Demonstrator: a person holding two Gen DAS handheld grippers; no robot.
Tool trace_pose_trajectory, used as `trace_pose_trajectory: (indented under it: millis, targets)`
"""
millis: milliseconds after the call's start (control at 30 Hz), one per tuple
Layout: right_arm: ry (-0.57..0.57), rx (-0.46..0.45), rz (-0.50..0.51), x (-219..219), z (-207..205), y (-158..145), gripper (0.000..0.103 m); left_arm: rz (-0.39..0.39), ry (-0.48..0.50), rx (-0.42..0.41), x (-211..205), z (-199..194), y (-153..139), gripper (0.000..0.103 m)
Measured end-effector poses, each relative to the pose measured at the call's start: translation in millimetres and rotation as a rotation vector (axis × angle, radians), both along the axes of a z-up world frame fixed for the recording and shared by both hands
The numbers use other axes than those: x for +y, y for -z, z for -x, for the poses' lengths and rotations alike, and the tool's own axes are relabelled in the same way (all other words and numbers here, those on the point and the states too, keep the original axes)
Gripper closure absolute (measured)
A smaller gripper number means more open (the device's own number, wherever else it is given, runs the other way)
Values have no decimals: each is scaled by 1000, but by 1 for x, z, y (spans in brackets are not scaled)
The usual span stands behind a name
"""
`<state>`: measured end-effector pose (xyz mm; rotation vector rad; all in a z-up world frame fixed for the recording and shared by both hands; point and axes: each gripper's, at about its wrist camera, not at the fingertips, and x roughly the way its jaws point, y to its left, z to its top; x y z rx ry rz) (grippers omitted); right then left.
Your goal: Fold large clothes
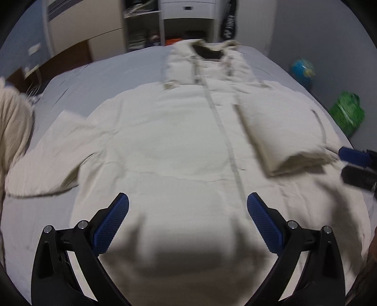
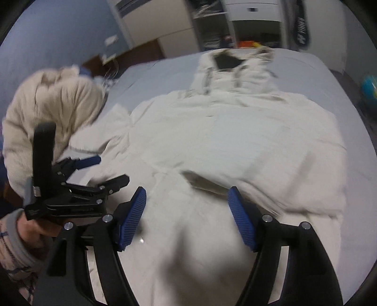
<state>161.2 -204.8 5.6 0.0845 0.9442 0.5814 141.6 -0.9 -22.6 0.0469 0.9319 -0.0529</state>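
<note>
A cream hooded jacket [image 1: 179, 146] is lying front-up on a bed covered with a grey-blue sheet [image 1: 94, 80], its hood [image 1: 205, 63] pointing toward twelve o'clock and its hem toward six. A grey zipper line [image 1: 226, 138] is running down its middle. In the left wrist view, the sleeve at three o'clock [image 1: 282, 131] is lying folded across the jacket's chest, while the sleeve at nine o'clock [image 1: 47, 162] is stretching outward flat on the sheet.

The left gripper [image 1: 187, 221] is hovering over the lower part of the jacket, its blue-padded jaws standing wide apart with nothing between them. In the right wrist view it is showing at eight o'clock [image 2: 113, 169], held in the person's left hand [image 2: 33, 230], jaws likewise spread.

The right gripper [image 2: 187, 216] is also hanging above the jacket's lower half with its jaws spread wide and holding nothing; whether the pads are touching the fabric cannot be told through the blur. In the left wrist view its fingertips are peeking in at three o'clock [image 1: 346, 164], just beside the folded sleeve's cuff.

A second cream ribbed garment [image 2: 51, 113] is sitting bunched at nine o'clock at the bed's edge. Beyond the bed, at twelve o'clock, a white shelving unit [image 1: 186, 21] is standing, and at two o'clock a globe [image 1: 302, 70] and a green bag [image 1: 347, 113] are resting on the floor.
</note>
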Motion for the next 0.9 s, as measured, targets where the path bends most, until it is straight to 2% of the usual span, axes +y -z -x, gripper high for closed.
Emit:
trace_pose_trajectory:
  millis: [233,400,467,533,633,767,867,900]
  targets:
    - [288,-1,-68,-100,-11,5,34,-62,149,-60,-78,-5,-8,6]
    - [465,22,-65,-140,-23,19,34,-220,284,-133,-138,-5,-5,16]
    - [490,36,-106,-150,-27,22,34,-266,316,-138,-155,-11,0,21]
    - [499,51,-138,-155,-29,24,34,-283,338,-119,-165,-19,5,35]
    - [509,65,-153,-159,-31,28,34,-294,372,-70,-180,-33,13,41]
    - [524,73,-184,-167,-29,29,34,-341,428,-60,-198,-38,17,49]
    - [526,75,-194,-166,-29,30,34,-346,473,-59,-207,-40,15,64]
    - [524,75,-191,-165,-30,30,34,-319,479,-50,-206,-43,13,75]
